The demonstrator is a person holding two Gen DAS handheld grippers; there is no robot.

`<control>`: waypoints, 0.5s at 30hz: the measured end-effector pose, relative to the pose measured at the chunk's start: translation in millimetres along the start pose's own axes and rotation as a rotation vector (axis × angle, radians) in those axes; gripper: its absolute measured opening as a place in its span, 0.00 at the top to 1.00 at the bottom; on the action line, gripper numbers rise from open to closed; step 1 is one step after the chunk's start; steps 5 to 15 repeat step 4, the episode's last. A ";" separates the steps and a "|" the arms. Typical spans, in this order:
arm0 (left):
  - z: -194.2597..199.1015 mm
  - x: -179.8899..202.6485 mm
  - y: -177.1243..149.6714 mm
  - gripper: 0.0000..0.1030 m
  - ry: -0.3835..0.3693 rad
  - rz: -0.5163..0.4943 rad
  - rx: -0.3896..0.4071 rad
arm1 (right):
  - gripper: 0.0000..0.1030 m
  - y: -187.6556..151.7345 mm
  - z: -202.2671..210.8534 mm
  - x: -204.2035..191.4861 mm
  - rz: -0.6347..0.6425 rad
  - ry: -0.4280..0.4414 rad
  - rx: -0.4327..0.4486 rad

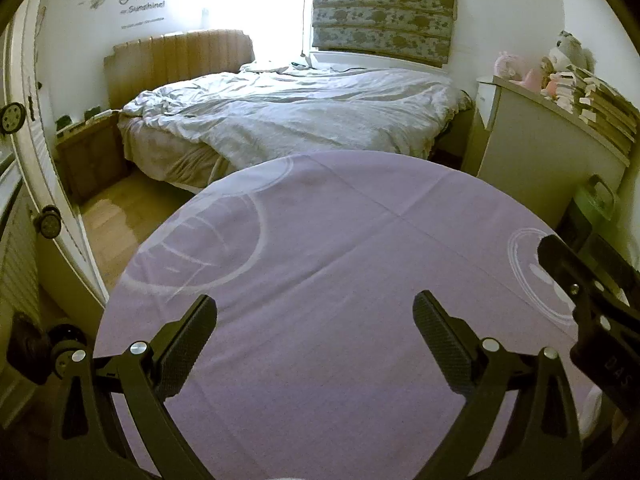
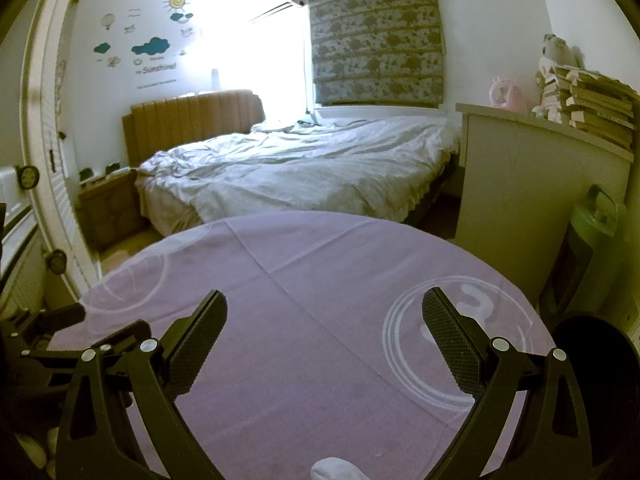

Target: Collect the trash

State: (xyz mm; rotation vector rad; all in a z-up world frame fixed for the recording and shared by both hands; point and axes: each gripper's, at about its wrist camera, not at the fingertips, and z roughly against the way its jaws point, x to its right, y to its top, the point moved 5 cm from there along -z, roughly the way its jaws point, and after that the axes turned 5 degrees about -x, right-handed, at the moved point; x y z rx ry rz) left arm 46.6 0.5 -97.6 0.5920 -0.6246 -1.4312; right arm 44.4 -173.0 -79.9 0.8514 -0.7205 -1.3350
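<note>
— Where do your tools stand?
— My left tool (image 1: 315,322) and right tool (image 2: 324,320) both gape wide over the purple worktop (image 2: 304,320), holding nothing.
— And the trash?
— A white crumpled wad (image 2: 334,469) lies at the worktop's near edge, under my right tool.

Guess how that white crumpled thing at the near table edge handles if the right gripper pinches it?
The white lump looks soft and rounded, like tissue, so probably light and squashy; only part shows. The purple tablecloth under it is creased, so a low pinch may snag cloth. The right gripper is wide open, likely enough.
</note>
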 end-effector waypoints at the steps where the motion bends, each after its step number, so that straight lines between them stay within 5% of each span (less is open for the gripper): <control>1: 0.3 0.8 -0.7 0.05 -0.002 0.003 -0.001 | 0.06 0.3 -0.1 0.4 -0.001 0.000 0.001; 15: 1.0 0.9 -1.2 0.05 -0.005 0.007 -0.003 | 0.06 0.4 -0.1 0.0 0.000 -0.001 0.000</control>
